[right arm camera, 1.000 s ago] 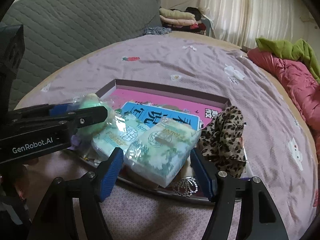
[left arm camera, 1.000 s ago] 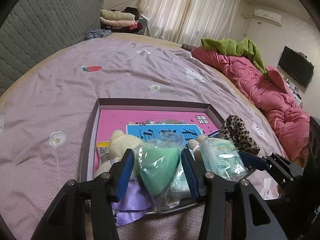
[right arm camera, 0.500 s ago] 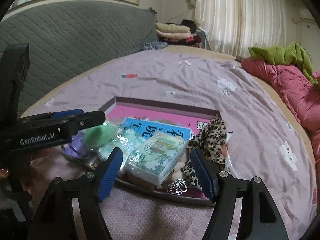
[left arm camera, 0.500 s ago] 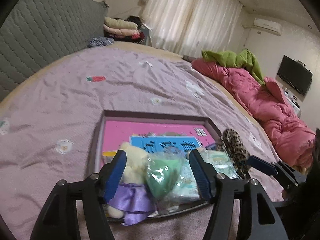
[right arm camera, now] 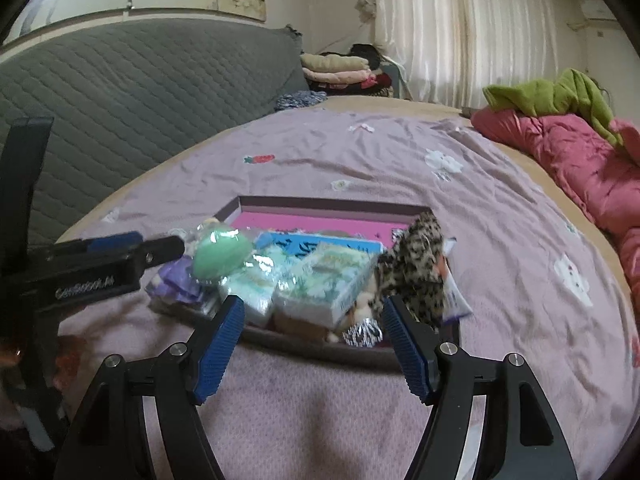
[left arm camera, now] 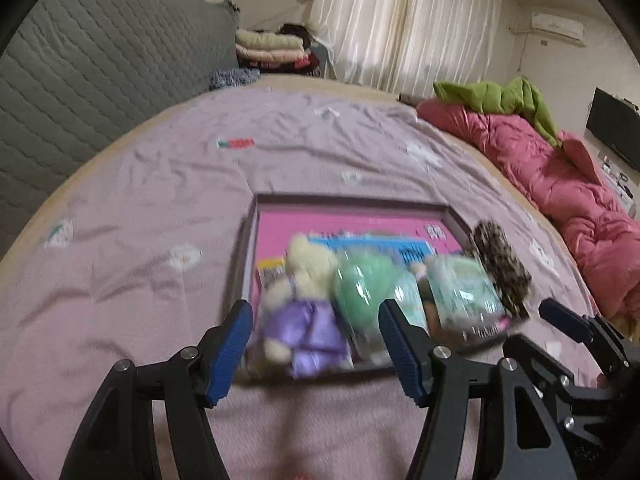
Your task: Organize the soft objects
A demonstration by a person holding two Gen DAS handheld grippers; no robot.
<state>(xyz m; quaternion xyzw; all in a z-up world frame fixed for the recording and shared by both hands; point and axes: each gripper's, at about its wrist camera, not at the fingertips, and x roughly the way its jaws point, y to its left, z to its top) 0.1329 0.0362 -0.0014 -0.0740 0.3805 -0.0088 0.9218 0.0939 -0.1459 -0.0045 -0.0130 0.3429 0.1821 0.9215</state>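
You've got the bed (right arm camera: 500, 248) with the shallow box (right arm camera: 332, 204) mid-sheet, and the soft stuff sits packed along its near edge: bear (left arm camera: 298, 276), green ball (left arm camera: 366, 286), tissue pack (right arm camera: 326, 280), leopard plush (right arm camera: 420, 268). Judging from that, placement looks done, so keep any next reach slow and low, one item per grip, and don't nudge the pile off the rim. Left gripper (left arm camera: 316, 350) and right gripper (right arm camera: 312, 344) both stand wide, holding nothing, hovering just short of the box.
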